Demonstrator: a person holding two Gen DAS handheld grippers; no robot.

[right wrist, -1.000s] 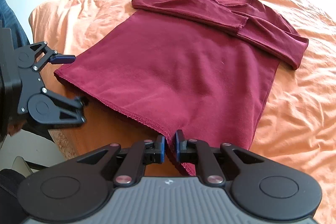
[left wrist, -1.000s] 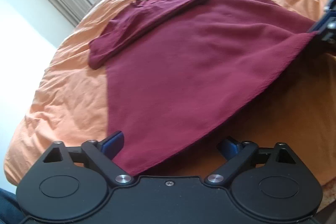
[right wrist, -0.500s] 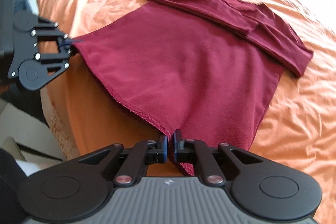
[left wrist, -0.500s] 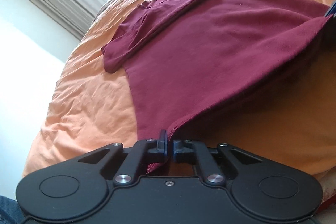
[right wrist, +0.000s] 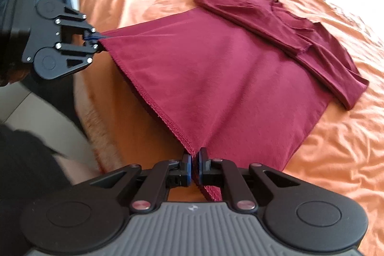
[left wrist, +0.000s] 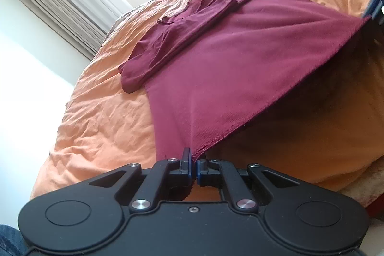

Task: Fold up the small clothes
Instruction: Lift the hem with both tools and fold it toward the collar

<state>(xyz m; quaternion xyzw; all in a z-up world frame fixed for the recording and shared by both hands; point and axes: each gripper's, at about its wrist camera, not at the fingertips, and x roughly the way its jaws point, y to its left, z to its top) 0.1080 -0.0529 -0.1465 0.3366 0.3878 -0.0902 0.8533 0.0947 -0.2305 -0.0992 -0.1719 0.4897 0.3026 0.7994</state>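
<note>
I am gripping the hem of the maroon shirt at both near corners: my left hand-held gripper is clamping one corner, my right hand-held gripper is pinching the other. The hem is hanging taut between them, raised off the orange bed. The far part, with sleeves folded across, is lying flat on the bed.

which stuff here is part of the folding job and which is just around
In the job:
maroon shirt
left tool, shut on its hem
right tool, shut on its hem

Just around:
orange bedsheet
curtain
</note>
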